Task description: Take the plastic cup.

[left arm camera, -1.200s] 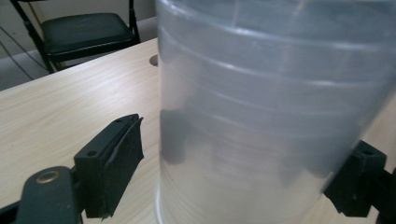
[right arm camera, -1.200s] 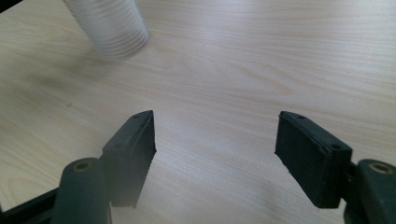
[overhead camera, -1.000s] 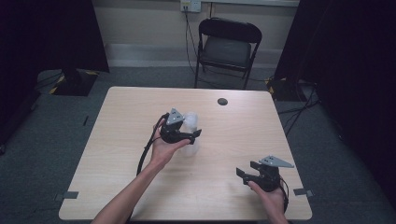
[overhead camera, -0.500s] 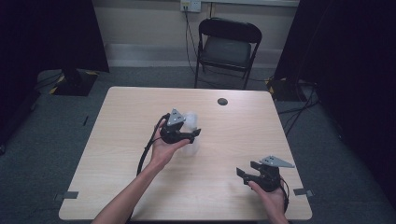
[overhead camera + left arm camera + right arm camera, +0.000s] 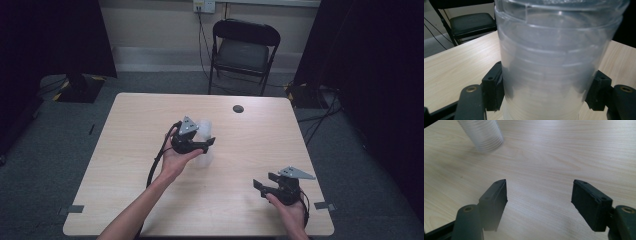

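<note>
Held thing: a stack of clear, ribbed plastic cups (image 5: 554, 65), upright at the centre of the high view on the light wood-grain counter (image 5: 125, 150); whether its base rests on the wood or hangs just above it cannot be told.
Left hand-held gripper (image 5: 200, 145): its jaws have just been closing and now clamp the stack low on its wall, one pad on each side.
Crush risk: thin plastic would likely buckle if the squeeze tightens.
Slip risk: the smooth, tapered wall could slide down out of the pads on a quick lift.
Separation risk: only the outer cup is pinched, so the nested ones might stay behind or tip out.
Right hand-held gripper (image 5: 267, 182): jaws apart, holding nothing, lower right of the high view, well apart from the stack.
Beyond: a small dark round disc (image 5: 238, 108) near the far edge; a black folding chair (image 5: 244, 50) behind.
</note>
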### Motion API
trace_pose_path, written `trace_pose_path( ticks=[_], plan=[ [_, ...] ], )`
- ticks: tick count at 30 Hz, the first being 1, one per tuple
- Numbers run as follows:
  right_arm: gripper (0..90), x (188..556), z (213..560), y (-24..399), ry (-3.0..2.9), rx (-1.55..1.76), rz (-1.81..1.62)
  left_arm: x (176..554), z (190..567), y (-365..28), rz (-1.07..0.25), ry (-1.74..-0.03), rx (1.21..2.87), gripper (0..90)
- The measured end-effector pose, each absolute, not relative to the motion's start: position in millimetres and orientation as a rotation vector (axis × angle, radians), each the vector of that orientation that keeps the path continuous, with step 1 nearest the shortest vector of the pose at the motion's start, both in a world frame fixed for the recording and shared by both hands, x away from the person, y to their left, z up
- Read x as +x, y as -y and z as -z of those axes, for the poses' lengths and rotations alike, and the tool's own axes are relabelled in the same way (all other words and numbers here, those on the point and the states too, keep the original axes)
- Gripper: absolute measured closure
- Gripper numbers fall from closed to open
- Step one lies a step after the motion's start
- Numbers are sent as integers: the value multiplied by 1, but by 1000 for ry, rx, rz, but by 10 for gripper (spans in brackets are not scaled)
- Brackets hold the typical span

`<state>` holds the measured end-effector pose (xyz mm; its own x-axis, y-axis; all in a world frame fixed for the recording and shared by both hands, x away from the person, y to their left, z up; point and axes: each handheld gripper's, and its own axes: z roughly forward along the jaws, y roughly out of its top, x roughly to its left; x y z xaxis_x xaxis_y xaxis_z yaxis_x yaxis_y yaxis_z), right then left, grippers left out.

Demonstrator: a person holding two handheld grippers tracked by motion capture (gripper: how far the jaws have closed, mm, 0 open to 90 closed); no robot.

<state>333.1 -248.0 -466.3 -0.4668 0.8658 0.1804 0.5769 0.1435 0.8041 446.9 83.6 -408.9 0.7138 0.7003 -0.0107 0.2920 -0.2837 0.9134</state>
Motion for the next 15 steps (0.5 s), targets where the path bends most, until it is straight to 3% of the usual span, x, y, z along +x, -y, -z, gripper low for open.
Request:
trace_pose_path(
  ticks=[15],
  plan=[
    [285,332,465,248,-2096,1392,-1242,445,391,-89,-499,-772,1805,325]
  ],
)
